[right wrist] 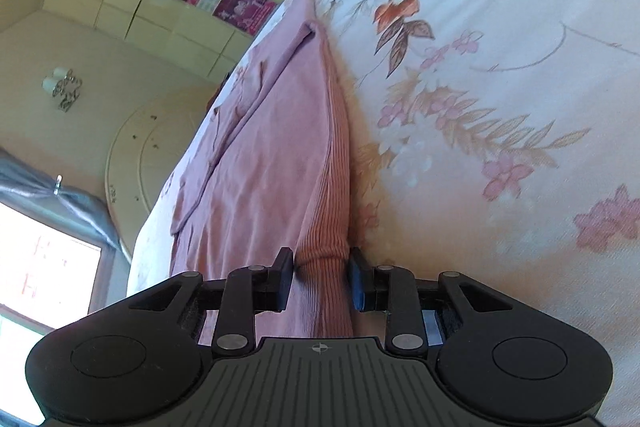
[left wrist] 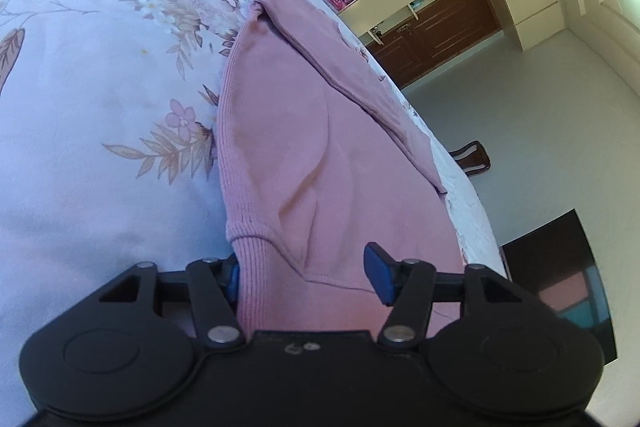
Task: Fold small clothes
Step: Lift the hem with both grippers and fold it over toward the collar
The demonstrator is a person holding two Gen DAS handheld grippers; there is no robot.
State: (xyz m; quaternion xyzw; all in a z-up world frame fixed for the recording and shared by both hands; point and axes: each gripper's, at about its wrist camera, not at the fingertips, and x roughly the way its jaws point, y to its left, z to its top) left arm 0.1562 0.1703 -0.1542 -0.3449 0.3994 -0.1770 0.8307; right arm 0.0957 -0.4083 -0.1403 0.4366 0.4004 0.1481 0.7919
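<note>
1. My left gripper (left wrist: 306, 273) is spread wide over the pink sweater (left wrist: 304, 147), which lies along the bed (left wrist: 80, 87) edge.
2. My right gripper (right wrist: 320, 281) straddles its ribbed hem (right wrist: 324, 211), pads parted, not pinching.

Left tongs (left wrist: 306, 277) spread wide; right tongs (right wrist: 321, 281) parted less.

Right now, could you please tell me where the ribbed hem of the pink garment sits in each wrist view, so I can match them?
Left wrist view: the ribbed hem runs up the garment's left edge, from the left gripper.
Right wrist view: the ribbed hem runs up the garment's right edge, from between the right gripper pads.
Shared landmark: the floral bedsheet.
</note>
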